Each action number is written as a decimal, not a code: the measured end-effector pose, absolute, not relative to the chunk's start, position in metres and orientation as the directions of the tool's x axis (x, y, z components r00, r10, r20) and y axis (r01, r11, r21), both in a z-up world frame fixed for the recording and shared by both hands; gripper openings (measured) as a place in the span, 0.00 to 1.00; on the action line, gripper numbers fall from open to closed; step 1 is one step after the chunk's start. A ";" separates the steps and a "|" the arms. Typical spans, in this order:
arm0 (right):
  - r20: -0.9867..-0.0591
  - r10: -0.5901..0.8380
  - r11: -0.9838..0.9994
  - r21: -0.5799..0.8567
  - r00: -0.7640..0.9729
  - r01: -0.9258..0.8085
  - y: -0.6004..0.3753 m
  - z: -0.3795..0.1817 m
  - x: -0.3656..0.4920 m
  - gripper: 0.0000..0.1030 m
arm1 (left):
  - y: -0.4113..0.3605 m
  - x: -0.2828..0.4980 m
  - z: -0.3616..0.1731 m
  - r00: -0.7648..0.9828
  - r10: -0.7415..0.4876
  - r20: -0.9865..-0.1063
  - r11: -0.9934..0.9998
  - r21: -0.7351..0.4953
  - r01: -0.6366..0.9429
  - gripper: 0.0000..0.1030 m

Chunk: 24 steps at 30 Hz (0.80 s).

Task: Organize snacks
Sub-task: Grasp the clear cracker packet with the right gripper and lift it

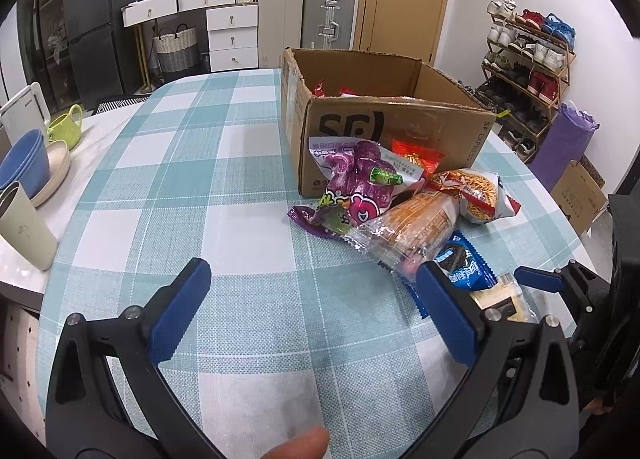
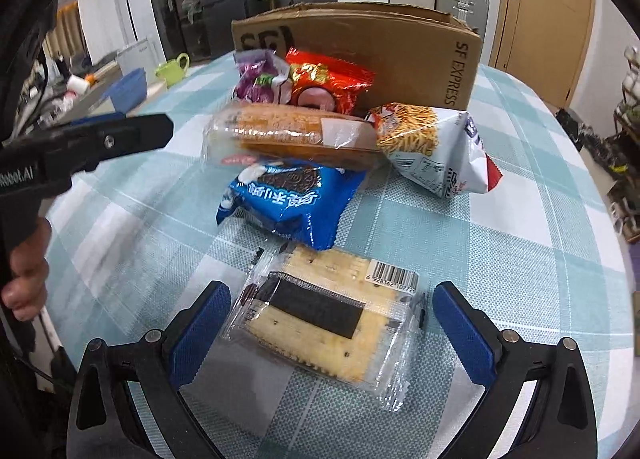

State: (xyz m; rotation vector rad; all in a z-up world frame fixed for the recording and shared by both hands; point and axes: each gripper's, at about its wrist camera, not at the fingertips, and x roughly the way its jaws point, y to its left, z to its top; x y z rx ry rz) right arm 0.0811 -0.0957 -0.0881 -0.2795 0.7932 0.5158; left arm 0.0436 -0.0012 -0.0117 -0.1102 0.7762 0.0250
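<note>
Several snack packs lie on the checked tablecloth in front of an open cardboard box [image 1: 384,111] [image 2: 384,47]. A clear cracker pack [image 2: 324,319] lies between the open fingers of my right gripper [image 2: 332,319]. Beyond it lie a blue Oreo pack [image 2: 292,203] [image 1: 464,263], a long biscuit pack [image 2: 288,135] [image 1: 416,223], a noodle-snack bag [image 2: 432,147] [image 1: 476,191], a red pack [image 2: 324,83] and a purple candy bag [image 1: 356,183] [image 2: 256,79]. My left gripper [image 1: 312,283] is open and empty over bare cloth, left of the pile. The box holds some red packs.
Cups, blue bowls and a green mug [image 1: 66,127] stand at the table's left edge. A shoe rack [image 1: 528,67] and a purple roll [image 1: 564,143] stand right of the table. Drawers and suitcases line the far wall. The left gripper also shows in the right wrist view [image 2: 100,143].
</note>
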 end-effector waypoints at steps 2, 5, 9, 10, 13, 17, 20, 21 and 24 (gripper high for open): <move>-0.741 0.335 0.842 -0.041 0.581 -0.538 -0.096 -0.088 0.082 0.99 | -0.001 0.044 -0.013 0.712 -0.017 -0.702 0.994 -0.090 -0.065 0.99; -0.748 0.331 0.842 -0.041 0.576 -0.537 -0.102 -0.088 0.085 0.99 | -0.001 0.046 -0.015 0.710 -0.017 -0.704 0.994 -0.089 -0.065 0.99; -0.748 0.334 0.845 -0.032 0.574 -0.534 -0.118 -0.088 0.089 0.99 | -0.001 0.048 -0.017 0.706 -0.017 -0.708 0.994 -0.089 -0.065 0.99; -0.748 0.335 0.845 -0.031 0.573 -0.534 -0.122 -0.087 0.090 0.99 | -0.001 0.048 -0.018 0.706 -0.016 -0.708 0.994 -0.090 -0.067 0.99; -0.741 0.355 0.843 -0.010 0.570 -0.538 -0.132 -0.086 0.094 0.99 | 0.000 0.049 -0.020 0.703 -0.019 -0.711 0.994 -0.092 -0.066 0.99; -0.741 0.348 0.839 -0.027 0.573 -0.544 -0.128 -0.086 0.098 0.99 | -0.002 0.050 -0.023 0.700 -0.020 -0.714 0.994 -0.088 -0.061 0.99; -0.737 0.347 0.833 -0.041 0.580 -0.551 -0.125 -0.086 0.097 0.94 | -0.004 0.051 -0.025 0.696 -0.021 -0.718 0.995 -0.085 -0.059 0.99; -0.733 0.348 0.833 -0.044 0.584 -0.552 -0.125 -0.085 0.097 0.88 | -0.005 0.052 -0.026 0.695 -0.021 -0.719 0.995 -0.084 -0.058 0.99; -0.727 0.357 0.833 -0.037 0.587 -0.552 -0.129 -0.083 0.097 0.74 | -0.006 0.053 -0.027 0.695 -0.023 -0.719 0.995 -0.084 -0.054 0.99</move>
